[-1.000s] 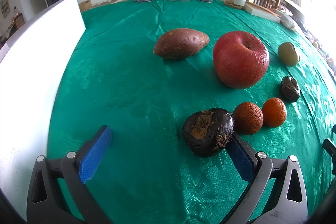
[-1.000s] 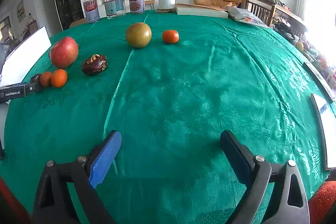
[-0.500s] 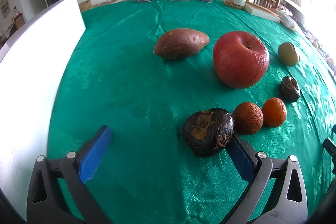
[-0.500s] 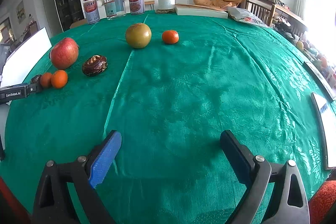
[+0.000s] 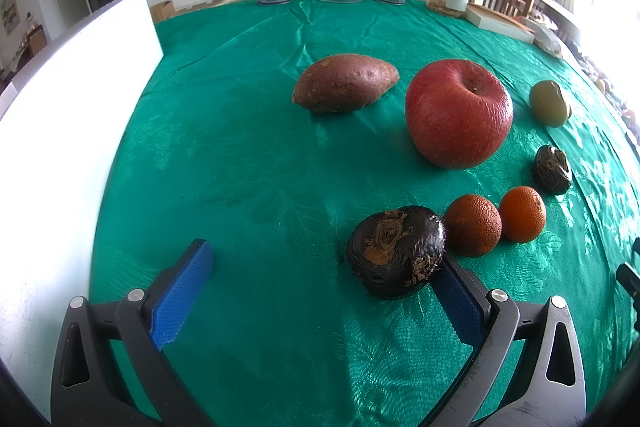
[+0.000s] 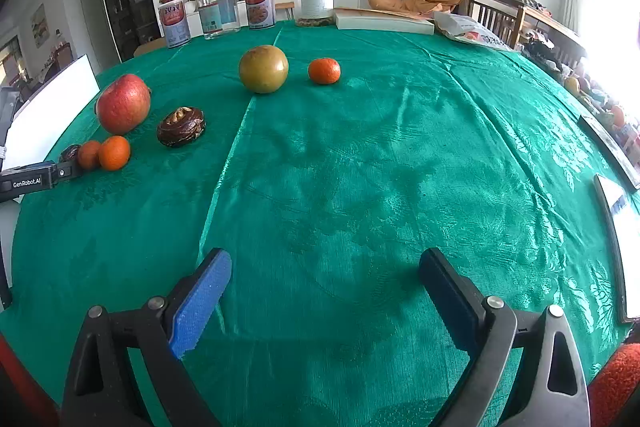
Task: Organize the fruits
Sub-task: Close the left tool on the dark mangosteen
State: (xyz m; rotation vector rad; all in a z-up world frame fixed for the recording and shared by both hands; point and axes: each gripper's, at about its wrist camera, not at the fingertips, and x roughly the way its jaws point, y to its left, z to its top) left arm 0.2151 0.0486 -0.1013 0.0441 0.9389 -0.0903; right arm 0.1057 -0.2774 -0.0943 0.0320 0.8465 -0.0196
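The left gripper [image 5: 324,267] stands wide apart, its right pad beside or touching the near dark water chestnut [image 5: 396,251], which itself touches a mandarin [image 5: 473,225]. Closing here could shove that chestnut into it and roll both away. The right gripper [image 6: 326,275] gapes over bare green tablecloth [image 6: 360,167], holding nothing.

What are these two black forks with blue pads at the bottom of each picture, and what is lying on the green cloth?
Each fork is a hand-held claw with a camera on it that looks forward along its fingers; a person holds one in each hand. One picture comes from the left claw, the other from the right claw. Both stand open and hold nothing. On the green tablecloth lie a big red apple, a brown sweet potato, two small oranges side by side, and a dark wrinkled round fruit that sits against the left claw's right finger.
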